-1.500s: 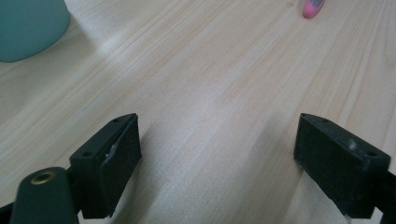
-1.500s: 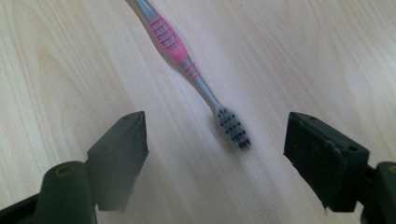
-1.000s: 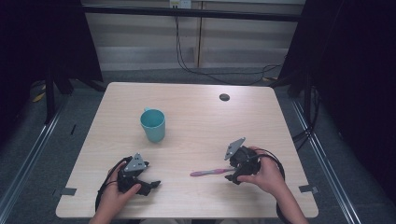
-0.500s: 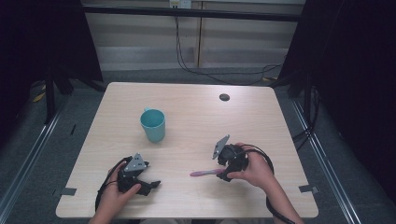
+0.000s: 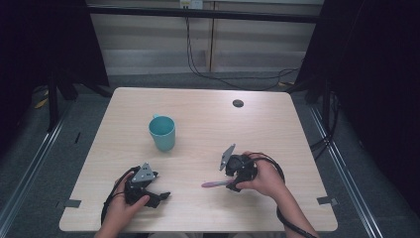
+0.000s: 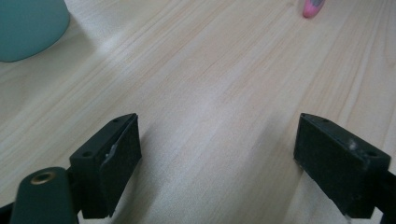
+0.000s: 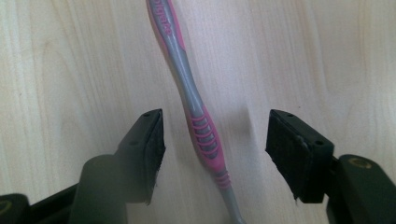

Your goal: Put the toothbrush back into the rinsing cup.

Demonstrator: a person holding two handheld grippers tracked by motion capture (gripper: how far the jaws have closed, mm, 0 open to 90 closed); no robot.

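lying flat between spread jaws of right tool: toothbrush, ungripped.

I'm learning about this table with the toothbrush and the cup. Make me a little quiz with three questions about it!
1. True or false: the right gripper is already shut tight on the pink and grey plastic toothbrush.
2. Which thing stands upright on the light wooden table?
A. a teal ceramic mug
B. a red bottle
C. a yellow bowl
3. Fill in the missing word: the jaws of the left gripper hold ______ between them.

Key
1. False. Its jaws stand open, one on each side of the toothbrush handle, which lies flat on the table.
2. A
3. Nothing; only bare table shows between them.
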